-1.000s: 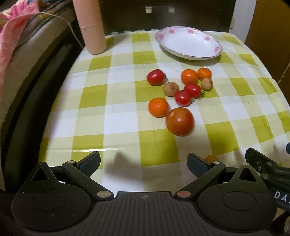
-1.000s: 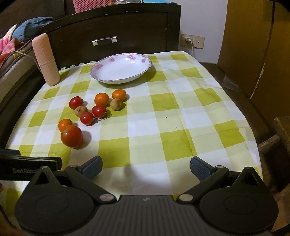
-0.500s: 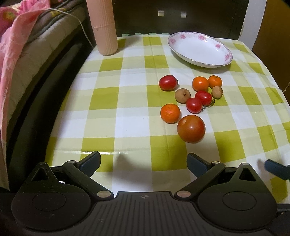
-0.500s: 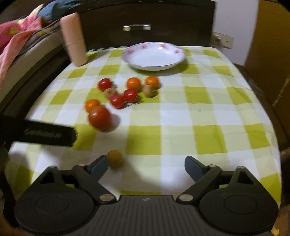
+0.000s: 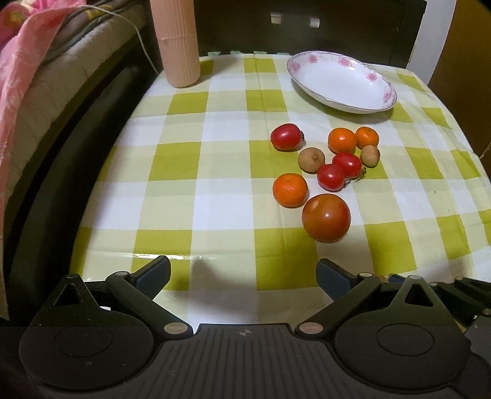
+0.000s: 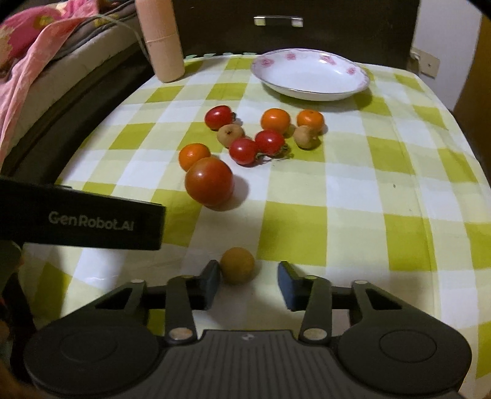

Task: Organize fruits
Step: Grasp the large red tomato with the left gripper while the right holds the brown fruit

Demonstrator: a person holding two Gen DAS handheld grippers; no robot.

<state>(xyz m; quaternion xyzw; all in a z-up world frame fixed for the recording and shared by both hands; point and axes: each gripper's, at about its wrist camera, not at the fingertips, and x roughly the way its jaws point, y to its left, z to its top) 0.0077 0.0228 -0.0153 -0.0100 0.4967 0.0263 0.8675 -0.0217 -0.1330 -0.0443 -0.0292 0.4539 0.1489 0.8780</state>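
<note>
A cluster of fruit lies mid-table: a large tomato, small red tomatoes, oranges and brown longans. A white flowered bowl stands empty behind them. My left gripper is open and empty, near the table's front edge. My right gripper is partly closed around a lone brown longan on the cloth; the left finger touches it, the right finger stands apart.
A tall pink ribbed cylinder stands at the back left corner. A bed with pink bedding runs along the table's left side. A dark cabinet is behind the table. The left gripper's body crosses the right wrist view.
My right gripper has moved left and forward to the lone longan and its jaws have narrowed around it. My left gripper has shifted slightly and stays open.
</note>
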